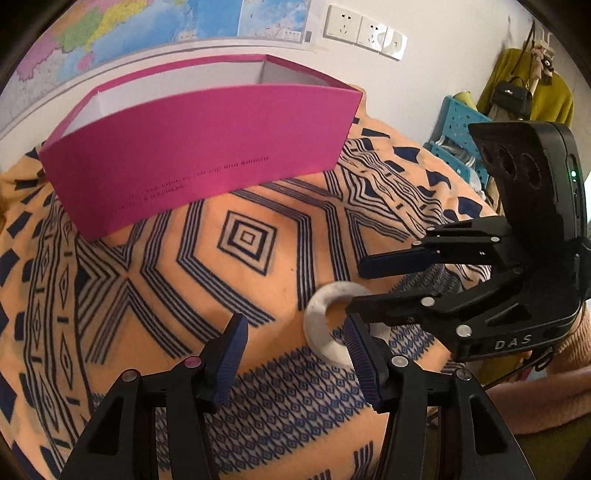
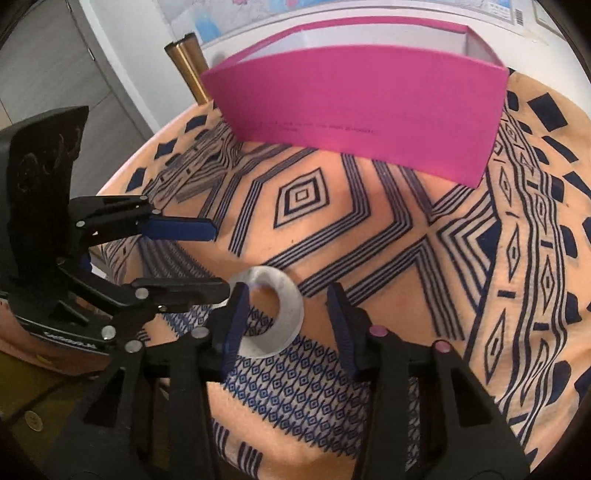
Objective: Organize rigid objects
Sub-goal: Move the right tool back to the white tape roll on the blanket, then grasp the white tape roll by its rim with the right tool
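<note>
A flat white ring [image 2: 290, 314] lies on the orange and navy patterned cloth [image 2: 369, 236]. My right gripper [image 2: 287, 291] hangs over it, open: its left finger overlaps the ring's left side and its right finger stands clear of the rim. My left gripper [image 1: 294, 321] is open just left of the ring [image 1: 317, 325], with its right finger in front of the ring's lower edge and nothing between its pads. Each gripper shows in the other's view, the left gripper [image 2: 221, 258] and the right gripper [image 1: 355, 287]. A tall open pink box [image 1: 203, 147] with a white inside stands behind.
The pink box [image 2: 362, 110] stands near the far edge of the cloth, against a wall with a map [image 1: 147, 29] and sockets [image 1: 364, 33]. A blue crate [image 1: 458, 125], a yellow garment and a black handbag [image 1: 513, 94] are at the right. A sleeve [image 1: 535, 398] is at the lower right.
</note>
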`<state>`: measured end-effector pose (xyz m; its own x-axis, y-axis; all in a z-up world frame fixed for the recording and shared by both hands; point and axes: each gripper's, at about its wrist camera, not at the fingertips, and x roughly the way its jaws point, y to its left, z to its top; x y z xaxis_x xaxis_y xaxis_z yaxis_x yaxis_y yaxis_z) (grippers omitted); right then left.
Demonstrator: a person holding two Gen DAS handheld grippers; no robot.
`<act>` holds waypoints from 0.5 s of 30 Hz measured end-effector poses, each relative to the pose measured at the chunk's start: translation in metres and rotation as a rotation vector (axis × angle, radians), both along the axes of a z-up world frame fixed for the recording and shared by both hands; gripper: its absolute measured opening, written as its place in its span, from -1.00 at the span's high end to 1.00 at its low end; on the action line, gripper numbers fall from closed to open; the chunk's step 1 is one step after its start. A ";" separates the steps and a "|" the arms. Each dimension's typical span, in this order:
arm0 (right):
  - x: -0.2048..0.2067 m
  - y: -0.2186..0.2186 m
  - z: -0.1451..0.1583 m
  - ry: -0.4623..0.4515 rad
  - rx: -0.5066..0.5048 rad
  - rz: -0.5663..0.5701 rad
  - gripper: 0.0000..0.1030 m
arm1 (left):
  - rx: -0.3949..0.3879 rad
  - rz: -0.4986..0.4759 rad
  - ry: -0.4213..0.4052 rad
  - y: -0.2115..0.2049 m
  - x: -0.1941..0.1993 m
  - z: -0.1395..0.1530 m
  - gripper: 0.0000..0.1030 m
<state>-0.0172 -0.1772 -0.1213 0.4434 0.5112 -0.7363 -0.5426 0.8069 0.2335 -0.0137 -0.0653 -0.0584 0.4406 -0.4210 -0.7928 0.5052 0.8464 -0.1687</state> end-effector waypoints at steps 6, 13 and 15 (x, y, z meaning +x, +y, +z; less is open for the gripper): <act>0.003 0.007 -0.005 -0.002 -0.026 0.005 0.27 | -0.008 -0.008 0.017 0.000 -0.002 -0.001 0.05; 0.004 0.014 -0.007 -0.030 -0.075 0.007 0.59 | -0.018 -0.021 0.032 -0.001 -0.003 -0.003 0.15; 0.006 0.015 -0.009 -0.033 -0.074 0.009 0.63 | -0.028 -0.026 0.039 -0.002 -0.002 -0.004 0.22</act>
